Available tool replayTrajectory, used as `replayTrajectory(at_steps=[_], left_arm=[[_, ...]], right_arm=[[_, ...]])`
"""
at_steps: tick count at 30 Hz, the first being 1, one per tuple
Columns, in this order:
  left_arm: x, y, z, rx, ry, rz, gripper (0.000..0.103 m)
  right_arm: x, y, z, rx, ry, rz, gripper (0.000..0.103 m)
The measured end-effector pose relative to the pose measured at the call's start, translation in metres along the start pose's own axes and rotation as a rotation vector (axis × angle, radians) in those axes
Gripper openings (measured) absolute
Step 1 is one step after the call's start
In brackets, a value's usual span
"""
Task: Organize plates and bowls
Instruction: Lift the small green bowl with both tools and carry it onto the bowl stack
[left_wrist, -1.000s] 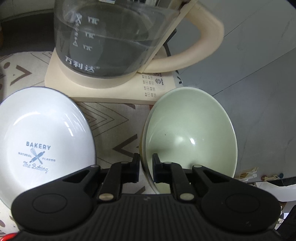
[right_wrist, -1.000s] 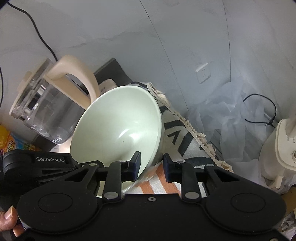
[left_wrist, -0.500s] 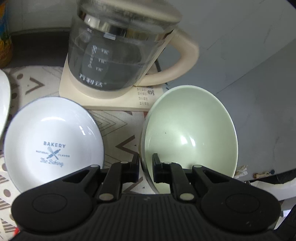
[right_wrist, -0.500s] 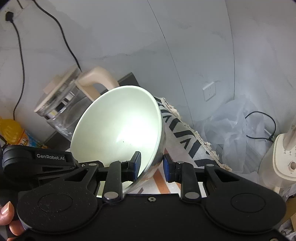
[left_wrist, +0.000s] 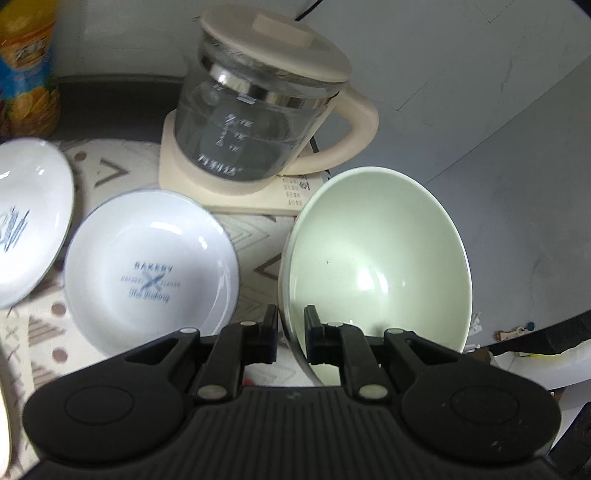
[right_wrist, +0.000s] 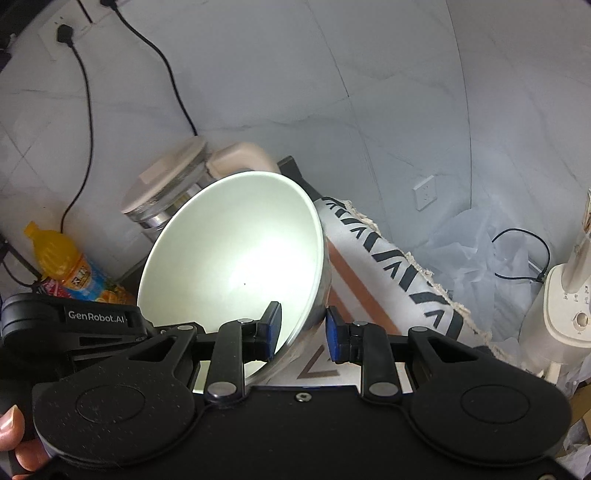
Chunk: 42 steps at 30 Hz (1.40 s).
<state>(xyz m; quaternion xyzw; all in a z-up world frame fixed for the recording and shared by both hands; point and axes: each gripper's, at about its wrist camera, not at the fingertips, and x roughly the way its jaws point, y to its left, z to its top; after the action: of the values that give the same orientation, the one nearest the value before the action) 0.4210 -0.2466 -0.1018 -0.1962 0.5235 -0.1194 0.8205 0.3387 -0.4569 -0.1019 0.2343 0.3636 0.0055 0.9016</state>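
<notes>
My left gripper (left_wrist: 290, 334): clamped on the near rim of the pale green bowl (left_wrist: 376, 266).
My right gripper (right_wrist: 303, 332): pinches the same bowl (right_wrist: 232, 266), lifted and tilted; its underside is hidden.
Bakery plate (left_wrist: 151, 273): on the patterned cloth (left_wrist: 255, 229), lettering blurred.
Second plate (left_wrist: 29, 221): cut off at left.
Glass kettle (left_wrist: 258, 122): behind.

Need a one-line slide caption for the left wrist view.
Left hand-held gripper pinches the rim of a pale green bowl beside a white bakery plate and glass kettle.

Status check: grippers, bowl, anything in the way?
Left gripper and right gripper both shut on green bowl rim. Bowl tilted, off the cloth. Glass kettle close behind; white bakery plate beside.
</notes>
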Motion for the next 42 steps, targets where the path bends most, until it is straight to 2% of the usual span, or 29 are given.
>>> replayTrajectory(at_steps=[17, 32, 42], left_arm=[[-0.055, 0.035, -0.04, 0.002, 0.022, -0.012, 0.012], [-0.064, 0.071, -0.077, -0.026, 0.12, -0.015, 0.016], [-0.059, 0.085, -0.092, -0.092, 0.178, -0.022, 0.016]], right_arm=[[-0.039, 0.036, -0.038, -0.011, -0.024, -0.006, 0.026], [-0.047, 0.06, -0.075, -0.052, 0.002, -0.05, 0.026], [-0.044, 0.063, -0.087, -0.047, 0.032, -0.075, 0.024]])
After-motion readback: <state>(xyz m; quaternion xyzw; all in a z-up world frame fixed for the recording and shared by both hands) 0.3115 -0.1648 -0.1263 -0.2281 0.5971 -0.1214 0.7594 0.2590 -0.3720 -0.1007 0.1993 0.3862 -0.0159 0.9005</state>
